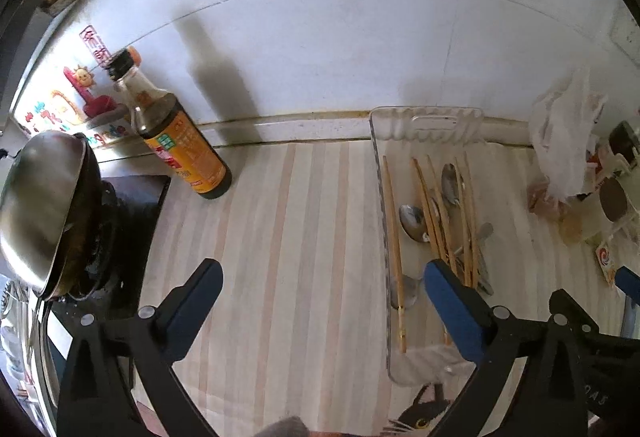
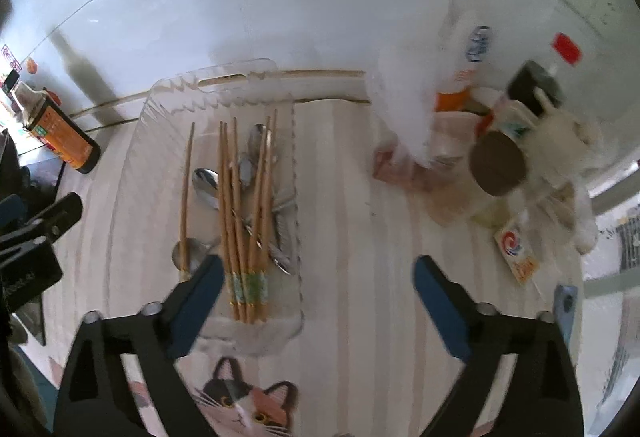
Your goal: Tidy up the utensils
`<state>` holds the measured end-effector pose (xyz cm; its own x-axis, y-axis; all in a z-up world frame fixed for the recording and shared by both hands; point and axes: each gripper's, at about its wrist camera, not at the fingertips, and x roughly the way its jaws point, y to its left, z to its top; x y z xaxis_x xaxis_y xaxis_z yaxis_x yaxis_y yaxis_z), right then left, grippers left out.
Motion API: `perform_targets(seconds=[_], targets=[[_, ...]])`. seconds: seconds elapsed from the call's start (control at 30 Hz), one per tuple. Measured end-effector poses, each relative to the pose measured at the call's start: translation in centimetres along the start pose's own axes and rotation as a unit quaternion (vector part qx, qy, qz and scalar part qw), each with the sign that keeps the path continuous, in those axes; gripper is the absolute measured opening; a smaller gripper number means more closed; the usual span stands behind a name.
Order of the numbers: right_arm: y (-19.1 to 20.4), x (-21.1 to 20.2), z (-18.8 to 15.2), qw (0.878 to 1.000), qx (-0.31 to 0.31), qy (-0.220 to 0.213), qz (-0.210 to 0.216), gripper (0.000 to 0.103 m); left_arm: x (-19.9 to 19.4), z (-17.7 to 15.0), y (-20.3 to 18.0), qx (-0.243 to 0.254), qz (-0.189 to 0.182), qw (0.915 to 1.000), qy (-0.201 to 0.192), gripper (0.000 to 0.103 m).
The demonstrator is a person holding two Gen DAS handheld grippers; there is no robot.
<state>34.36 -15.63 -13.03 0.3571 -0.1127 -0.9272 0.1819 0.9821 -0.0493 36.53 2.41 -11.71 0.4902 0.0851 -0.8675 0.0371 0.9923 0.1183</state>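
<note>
A clear plastic tray (image 2: 168,105) lies on the striped counter and holds several wooden chopsticks (image 2: 240,221) and metal spoons (image 2: 206,185). One chopstick (image 2: 186,197) lies apart at the tray's left. The tray also shows in the left wrist view (image 1: 380,165) with the chopsticks (image 1: 436,213) and a spoon (image 1: 412,221). My left gripper (image 1: 320,277) is open and empty over the bare counter, left of the tray. My right gripper (image 2: 318,273) is open and empty, its left finger over the tray's near end.
A soy sauce bottle (image 1: 176,133) stands by the wall at left, beside a wok (image 1: 40,205) on a stove. A white plastic bag (image 2: 404,105), jars (image 2: 498,163) and packets (image 2: 516,249) crowd the right. A cat-print cloth (image 2: 240,397) lies at the counter's front.
</note>
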Motion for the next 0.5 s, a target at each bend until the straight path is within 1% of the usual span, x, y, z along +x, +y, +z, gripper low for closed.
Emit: perform_targets(seconds=[0.17,0.27,0.33,0.5], targets=[[-0.2,-2.9,-2.1,0.999,-0.006,-0.038,-0.028,0.103,-2.7,-1.8,0.2,-0.013,-0.004,0.9997,-0.018,0.103],[-0.7,-5.2,-3.4,0.997,-0.006,-0.062,-0.033,0.103,-4.8,-3.2,0.4,-0.02,-0.005,0.9993,-0.031,0.103],[-1.0,-7.0,-4.3,0.996,-0.006,-0.078,-0.033,0.103,-6.5,-4.2,0.4,-0.022,-0.006,0.9989,-0.041,0.103],[-1.8,-12.5,-7.7,0.993,-0.006,-0.119,-0.025,0.103,-12.2,-7.0,0.6,-0.026,-0.01,0.9968,-0.075,0.103]])
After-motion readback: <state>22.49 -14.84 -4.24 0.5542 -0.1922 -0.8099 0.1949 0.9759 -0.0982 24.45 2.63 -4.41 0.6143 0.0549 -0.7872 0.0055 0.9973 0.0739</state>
